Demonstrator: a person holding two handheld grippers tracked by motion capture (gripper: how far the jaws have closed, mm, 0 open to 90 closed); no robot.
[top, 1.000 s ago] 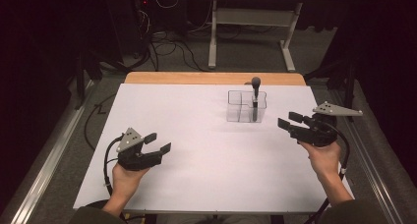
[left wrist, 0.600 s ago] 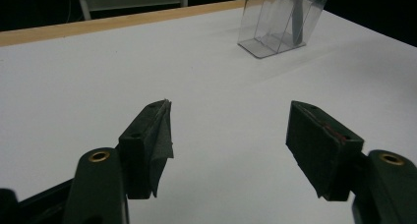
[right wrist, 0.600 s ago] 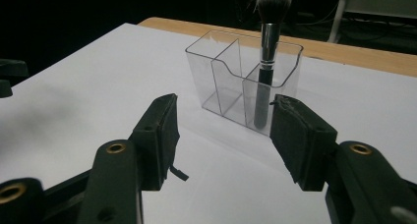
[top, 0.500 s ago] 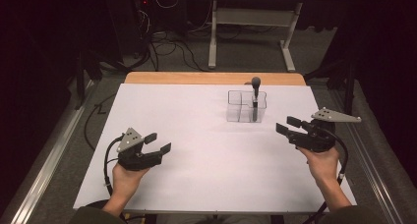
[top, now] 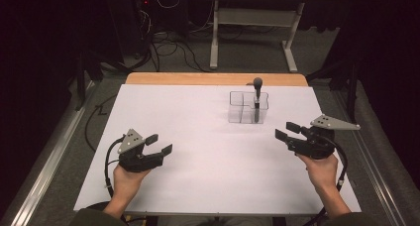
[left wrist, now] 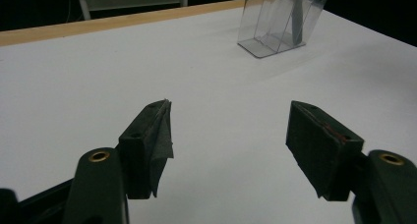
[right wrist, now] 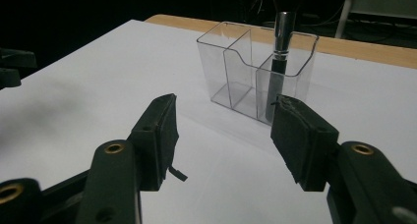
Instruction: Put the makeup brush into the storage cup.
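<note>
A clear plastic organizer with several compartments stands on the white table top, right of centre toward the back. A makeup brush stands upright in its right compartment, dark head up. My left gripper hovers at the near left, open, with nothing between its jaws; the organizer lies far ahead of it. My right gripper sits at the right, open and empty. It points at the organizer and the brush a short way ahead.
A wooden strip edges the table's far side. Beyond it are a metal frame's legs and cables on the floor. A metal rail runs along the left side. The left gripper's tip shows at the right gripper view's left edge.
My right gripper has drifted a little toward the near edge of the table, still open. The left gripper, the organizer and the brush have stayed put.
</note>
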